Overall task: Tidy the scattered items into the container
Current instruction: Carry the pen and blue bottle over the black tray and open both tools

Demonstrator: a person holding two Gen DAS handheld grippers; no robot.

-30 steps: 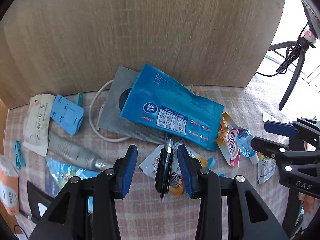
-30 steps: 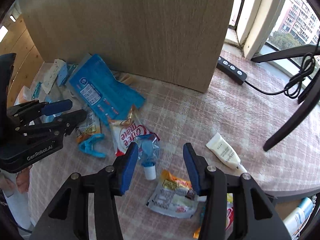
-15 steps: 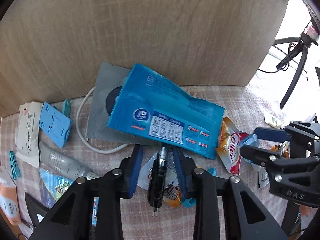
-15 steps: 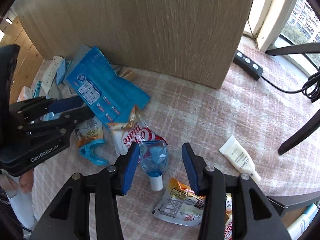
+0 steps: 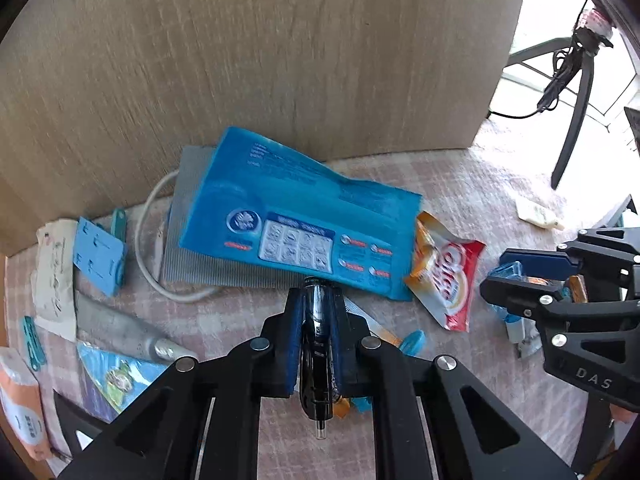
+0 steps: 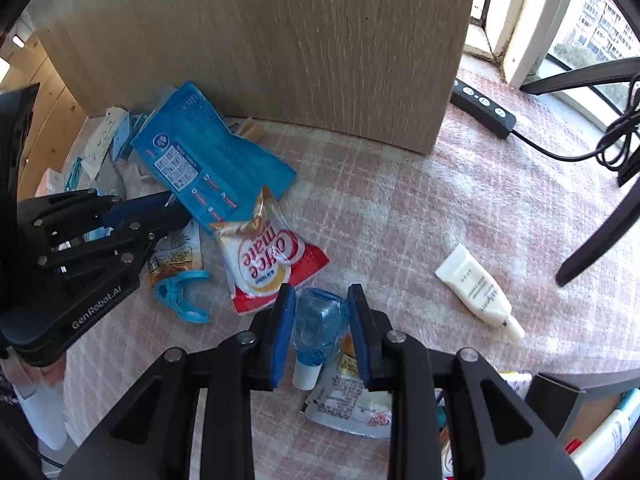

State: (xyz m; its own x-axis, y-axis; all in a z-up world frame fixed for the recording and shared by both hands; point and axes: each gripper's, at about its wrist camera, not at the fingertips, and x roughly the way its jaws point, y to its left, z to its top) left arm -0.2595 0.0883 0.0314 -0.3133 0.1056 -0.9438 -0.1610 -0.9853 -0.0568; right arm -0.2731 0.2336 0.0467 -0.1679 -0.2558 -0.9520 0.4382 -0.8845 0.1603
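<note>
The left gripper [image 5: 316, 320] was pinched on a black pen [image 5: 317, 364], its blue pads pressed flat against the barrel. The pen's long axis ran straight along the fingers, one end poking out past the tips toward the blue wipes pack [image 5: 296, 220], the thin end trailing back under the gripper body. The right gripper [image 6: 320, 320] straddled a small blue bottle [image 6: 318, 326]; the bottle lay between the pads with its white cap [image 6: 306, 376] pointing back toward the holder, so its long axis also ran with the fingers. The pads stood close against both flanks, but whether they were actually bearing on the plastic could not be told. Bottle: translucent blue, faceted, lying on the pink checked worktop [image 6: 400, 220] just beside a Coffee-mate sachet [image 6: 268, 260] and partly over a white snack packet [image 6: 348, 404]. Each arm was already on its own item, the two grippers near each other. No container showed plainly; a box edge [image 6: 560, 396] at lower right of the right wrist view might be it.
</note>
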